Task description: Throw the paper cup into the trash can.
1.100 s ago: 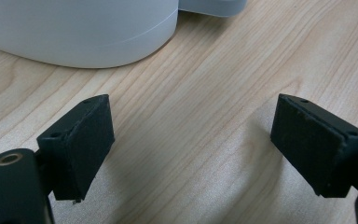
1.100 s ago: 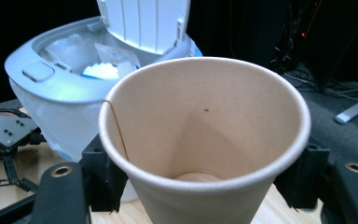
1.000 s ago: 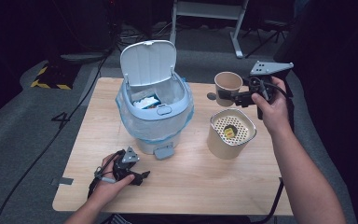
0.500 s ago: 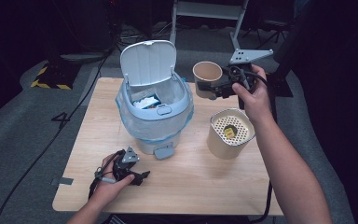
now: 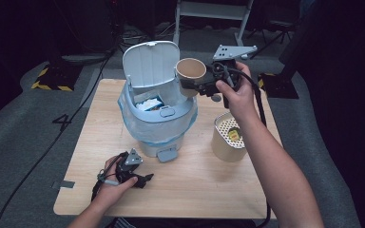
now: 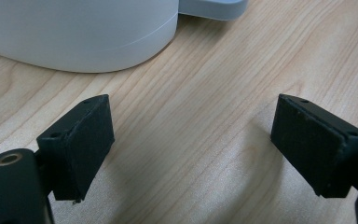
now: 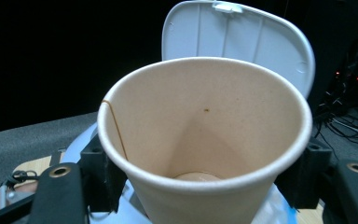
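A tan paper cup (image 5: 190, 72) hangs in the air above the right side of the pale blue bin (image 5: 157, 121), whose lid (image 5: 151, 64) stands open. My right gripper (image 5: 196, 85) is shut on the cup; in the right gripper view the cup (image 7: 205, 140) is upright and looks empty, with a jaw pressed to each side of it. My left gripper (image 5: 145, 179) rests on the table (image 5: 209, 190) in front of the bin, open. In the left gripper view its black pads (image 6: 81, 140) stand wide apart over bare wood, near the bin's white base (image 6: 74, 37).
A beige canister (image 5: 229, 137) with a perforated top stands on the table to the right of the bin, under my right forearm. The bin holds some trash in a clear liner. A metal stand (image 5: 209, 14) is on the floor behind the table.
My right gripper has lifted the cup from the table's far right and carried it left, over the open bin. The left gripper has stayed put.
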Action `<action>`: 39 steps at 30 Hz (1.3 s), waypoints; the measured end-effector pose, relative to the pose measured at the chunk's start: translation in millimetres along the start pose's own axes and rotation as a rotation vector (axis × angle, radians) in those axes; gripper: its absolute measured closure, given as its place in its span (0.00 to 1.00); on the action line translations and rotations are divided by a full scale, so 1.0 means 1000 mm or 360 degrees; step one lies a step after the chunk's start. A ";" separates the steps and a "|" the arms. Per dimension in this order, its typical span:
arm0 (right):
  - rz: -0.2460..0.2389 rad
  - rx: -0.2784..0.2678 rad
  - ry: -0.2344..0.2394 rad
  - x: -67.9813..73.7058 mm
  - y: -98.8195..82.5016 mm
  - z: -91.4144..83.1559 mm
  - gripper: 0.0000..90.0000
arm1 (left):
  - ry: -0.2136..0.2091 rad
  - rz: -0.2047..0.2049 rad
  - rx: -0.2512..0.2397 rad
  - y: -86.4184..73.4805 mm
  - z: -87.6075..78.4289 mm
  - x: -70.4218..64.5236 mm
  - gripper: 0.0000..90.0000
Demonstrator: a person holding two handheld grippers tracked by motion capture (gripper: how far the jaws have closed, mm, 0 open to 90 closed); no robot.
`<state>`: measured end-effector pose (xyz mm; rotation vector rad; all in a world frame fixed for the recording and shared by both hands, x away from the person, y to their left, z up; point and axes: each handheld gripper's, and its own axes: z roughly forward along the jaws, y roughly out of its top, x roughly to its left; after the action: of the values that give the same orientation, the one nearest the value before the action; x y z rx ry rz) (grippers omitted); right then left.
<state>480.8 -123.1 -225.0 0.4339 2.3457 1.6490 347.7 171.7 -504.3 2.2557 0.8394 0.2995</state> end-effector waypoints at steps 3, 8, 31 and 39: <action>-0.0006 0.0014 0.0002 0.002 0.002 0.009 0.32 | 0.0001 0.0006 0.0002 0.000 0.000 0.000 0.15; 0.0003 0.0057 -0.0003 0.002 0.001 0.027 0.32 | 0.0004 0.0014 0.0004 0.001 0.000 0.001 0.15; -0.0060 0.0277 -0.0117 0.007 -0.020 0.077 0.18 | 0.0006 0.0012 0.0001 0.001 0.000 0.001 0.15; -0.0051 0.0178 -0.0193 0.014 -0.016 0.065 0.17 | 0.0006 0.0011 0.0001 0.001 0.000 0.001 0.15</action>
<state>489.5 -66.1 -262.2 0.5005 2.3494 1.4402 348.5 171.8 -504.1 2.2599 0.8336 0.3069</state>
